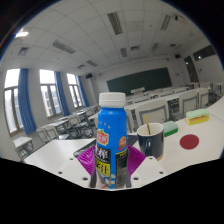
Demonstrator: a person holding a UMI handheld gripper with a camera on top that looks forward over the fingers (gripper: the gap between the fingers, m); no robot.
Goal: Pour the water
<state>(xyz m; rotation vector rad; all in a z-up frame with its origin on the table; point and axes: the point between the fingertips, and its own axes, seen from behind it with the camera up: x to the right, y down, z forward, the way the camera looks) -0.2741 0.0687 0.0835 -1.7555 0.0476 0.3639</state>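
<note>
A blue plastic bottle with a white cap and an orange and yellow label stands upright between my fingers. My gripper is shut on it, the purple pads pressing on its lower half from both sides. It is held above a white table. A dark mug with a handle stands just beyond and to the right of the bottle on the same table.
A red round disc lies on the table beyond the mug to the right. A yellow-green sponge and a smaller green block lie farther back. Classroom desks, windows and a blackboard fill the background.
</note>
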